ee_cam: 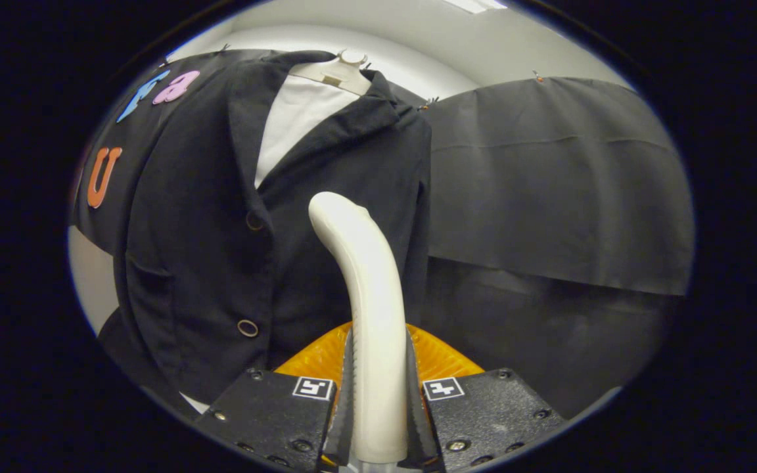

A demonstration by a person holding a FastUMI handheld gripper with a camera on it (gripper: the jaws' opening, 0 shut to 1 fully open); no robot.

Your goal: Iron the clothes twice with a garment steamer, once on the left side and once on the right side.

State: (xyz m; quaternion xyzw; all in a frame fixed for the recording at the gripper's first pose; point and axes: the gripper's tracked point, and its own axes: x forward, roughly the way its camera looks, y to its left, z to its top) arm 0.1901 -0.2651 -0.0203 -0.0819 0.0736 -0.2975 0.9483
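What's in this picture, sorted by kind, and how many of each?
Jackets: 1, a dark jacket on a hanger
Hangers: 1
White shirts: 1, a white shirt under the jacket
Jacket buttons: 2 visible, upper button and lower button
Steamers: 1, a steamer clamped between the fingers of the hand-held gripper
Total: 6 things
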